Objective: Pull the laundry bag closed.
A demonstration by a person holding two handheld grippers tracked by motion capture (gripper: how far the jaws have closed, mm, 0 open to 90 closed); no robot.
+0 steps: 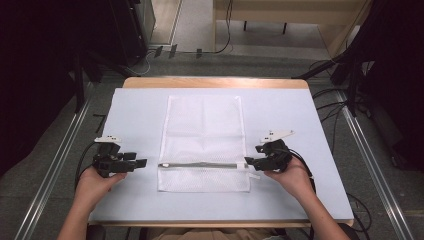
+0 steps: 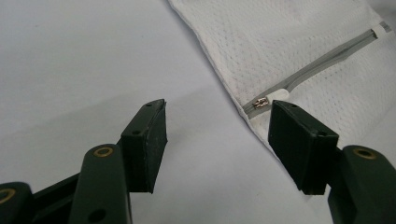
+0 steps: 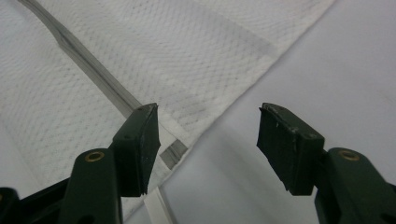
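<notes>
Between both open hand-held grippers, left (image 1: 141,163) and right (image 1: 248,160), lies the mesh bag (image 1: 204,142).

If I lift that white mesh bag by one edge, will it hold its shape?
Probably not. The mesh laundry bag lies flat with fold creases, so it likely droops and bunches. It looks thin and light, so a push may slide or wrinkle it on the smooth table cover.

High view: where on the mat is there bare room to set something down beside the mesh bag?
Bare mat lies left of the mesh bag, beyond the left gripper, and right of it beyond the right gripper. A bare strip runs along the near edge. It is crowded at both zipper ends.
</notes>
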